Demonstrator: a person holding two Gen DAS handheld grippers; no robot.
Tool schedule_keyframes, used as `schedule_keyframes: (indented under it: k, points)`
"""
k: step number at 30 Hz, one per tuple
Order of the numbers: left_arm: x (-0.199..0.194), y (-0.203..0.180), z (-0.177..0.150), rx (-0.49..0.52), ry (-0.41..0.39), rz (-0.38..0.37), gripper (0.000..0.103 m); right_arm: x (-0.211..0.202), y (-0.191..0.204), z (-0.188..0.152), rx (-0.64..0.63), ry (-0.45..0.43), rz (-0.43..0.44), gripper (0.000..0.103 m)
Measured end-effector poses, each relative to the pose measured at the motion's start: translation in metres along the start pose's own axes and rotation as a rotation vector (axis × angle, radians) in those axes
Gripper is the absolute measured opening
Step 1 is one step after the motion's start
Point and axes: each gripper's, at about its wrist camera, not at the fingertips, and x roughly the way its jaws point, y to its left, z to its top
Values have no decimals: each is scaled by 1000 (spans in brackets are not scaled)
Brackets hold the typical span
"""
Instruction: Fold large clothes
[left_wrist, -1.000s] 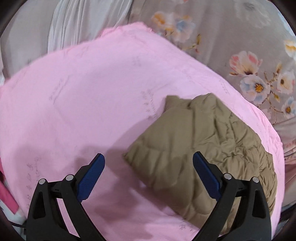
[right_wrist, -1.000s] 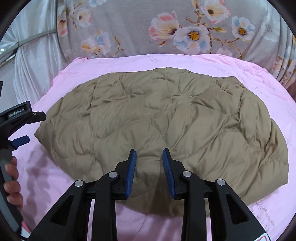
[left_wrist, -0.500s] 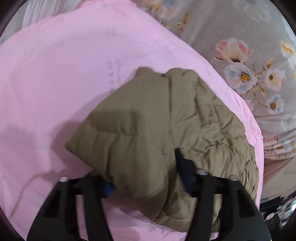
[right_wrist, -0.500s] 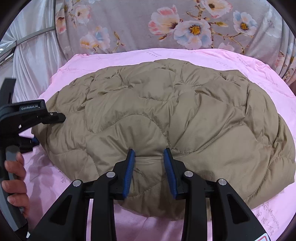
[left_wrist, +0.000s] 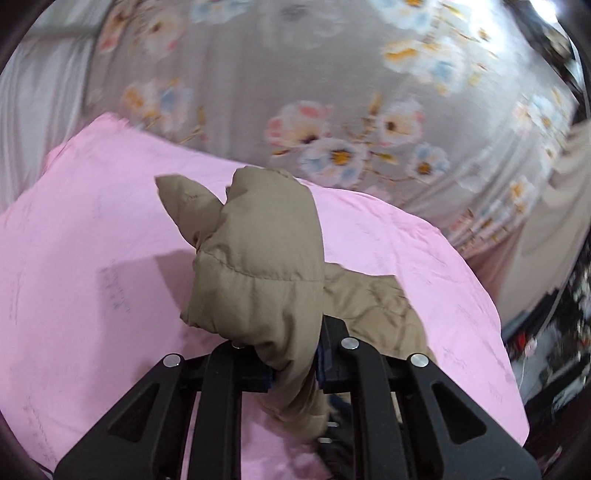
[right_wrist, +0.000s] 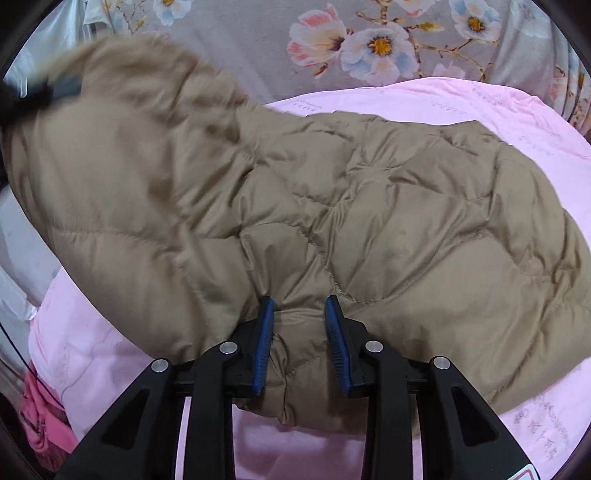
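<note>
Left gripper (left_wrist: 293, 373) is clamped tight on a bunched end of the jacket (left_wrist: 266, 258), blue pads nearly hidden by the fabric squeezed between them. That end stands up in front of the cam as a puffy lump w/ a pointed flap sticking out to the left; rest of the jacket trails down-right onto the sheet (left_wrist: 92, 258). In the right wrist view this end shows as a blurred raised mass at upper left, w/ a dark blurred bit of the left tool beside it.

Right gripper (right_wrist: 300, 345) has a moderate gap between its ribbed blue pads (right_wrist: 264, 347), both pressing the jacket's (right_wrist: 369, 206) near edge, a fold of fabric pinched between them.

Jacket: tan, quilted, puffy, stitched in curved diamond-ish panels, matte and wrinkled. Its right part lies spread flat on the pink sheet (right_wrist: 480, 99), which is smooth w/ faint printed marks. Behind it a grey floral cloth (right_wrist: 369, 44) w/ pink, white and blue blossoms. A pink-red rag (right_wrist: 40, 417) sits at lower left of the right view

Both grippers are low over the bed, pointing fwd across it
</note>
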Motion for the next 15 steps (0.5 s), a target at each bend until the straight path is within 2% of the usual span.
schedule_keyframes:
  k: [5,9,15]
  points:
    - [21,-53,-3,126,36,-38,14,11,2,2,9,-9,79,28]
    - [43,-81,-4,191,73,-53,14,-20,-20,0,73,-23,128,27]
    - [89,-129,-22,264,157,-91,14,-89,-73,-13,139,-99,18,28]
